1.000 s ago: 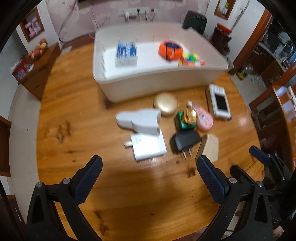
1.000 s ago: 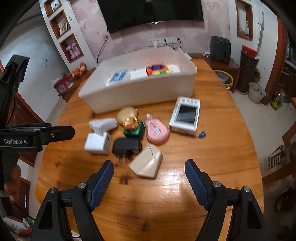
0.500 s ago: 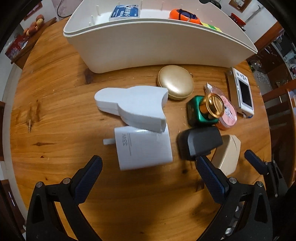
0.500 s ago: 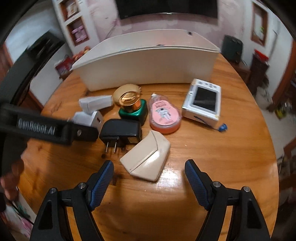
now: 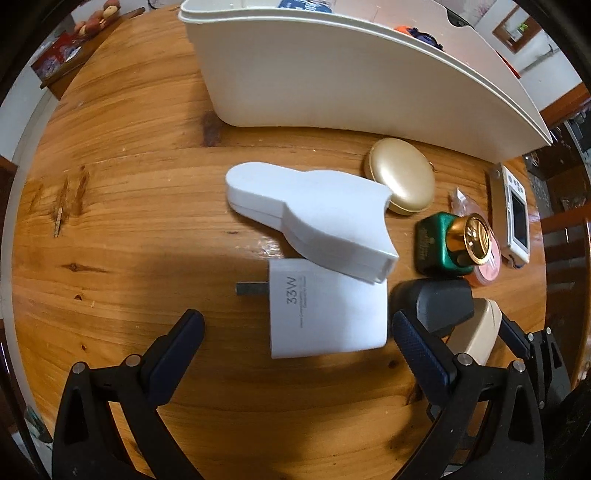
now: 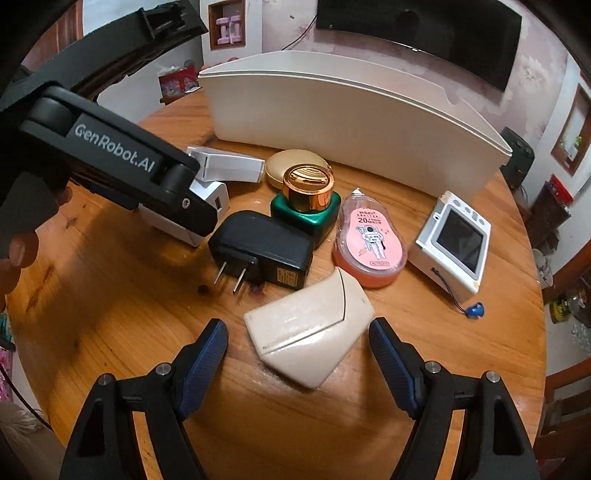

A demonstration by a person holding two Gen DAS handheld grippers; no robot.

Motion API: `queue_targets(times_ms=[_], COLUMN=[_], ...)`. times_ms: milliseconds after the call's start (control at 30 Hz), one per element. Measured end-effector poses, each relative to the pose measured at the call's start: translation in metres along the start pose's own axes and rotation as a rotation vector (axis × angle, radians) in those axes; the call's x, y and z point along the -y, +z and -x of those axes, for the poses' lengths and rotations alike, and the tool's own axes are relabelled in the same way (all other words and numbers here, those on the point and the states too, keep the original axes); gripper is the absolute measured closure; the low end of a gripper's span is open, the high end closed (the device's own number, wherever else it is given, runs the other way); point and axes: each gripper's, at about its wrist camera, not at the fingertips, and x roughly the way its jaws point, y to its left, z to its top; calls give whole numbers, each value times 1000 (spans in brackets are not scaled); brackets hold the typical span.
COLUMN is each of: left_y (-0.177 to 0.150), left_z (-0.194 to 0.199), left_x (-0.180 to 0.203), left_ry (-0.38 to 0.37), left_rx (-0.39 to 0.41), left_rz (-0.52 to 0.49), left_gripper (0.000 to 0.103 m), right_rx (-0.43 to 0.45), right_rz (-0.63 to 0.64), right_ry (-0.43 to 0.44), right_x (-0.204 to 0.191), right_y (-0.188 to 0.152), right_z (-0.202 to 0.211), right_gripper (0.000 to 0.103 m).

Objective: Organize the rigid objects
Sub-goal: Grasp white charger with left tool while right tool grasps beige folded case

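A cluster of small objects lies on the round wooden table (image 5: pixel 129 166) in front of a white bin (image 5: pixel 332 81). My left gripper (image 5: pixel 295 325) is open, its jaws on either side of a white 33W charger (image 5: pixel 328 314). A white contoured case (image 5: pixel 314 218) rests partly on that charger. My right gripper (image 6: pixel 299 343) is open around a beige wedge-shaped box (image 6: pixel 310 328). Beside it lie a black plug adapter (image 6: pixel 262 251), a green bottle with a gold cap (image 6: pixel 306 199), a pink correction tape (image 6: pixel 369 247), a gold compact (image 5: pixel 400 181) and a small white camera (image 6: pixel 454 243).
The white bin (image 6: pixel 351 110) stands at the back of the table and holds a blue pack (image 5: pixel 303 3) and an orange item (image 5: pixel 417 33). The left gripper's body (image 6: pixel 110 162) crosses the left of the right wrist view. Chairs and cabinets surround the table.
Both grippers have come down and forward towards the cluster. The left one now straddles the white charger, the right one the beige box. Both stayed open.
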Motion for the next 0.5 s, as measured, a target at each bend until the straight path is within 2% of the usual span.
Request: queue_targets(times_ms=[200,333,400,467,500], left_y=[-1,-6,-8,-8,-7], left_z=[-1,0,2,1,2], left_x=[-1,3,11,19,22], left_ry=[21,76,87,89,89], left_rx=[17,38,45,54,63], left_rz=[62,69,51,32,16], left_gripper=[4,18,26,42,43], right_rx=[10,7,16,18,16], right_rz=[18,-2,-4,0,-2], right_ry=[21,49,54,57,56], right_x=[1,7,8,7,6], right_y=[7,8,8,10,11], right_z=[-5,-11,-10,-9,-9], right_gripper=[23,25,36,38,38])
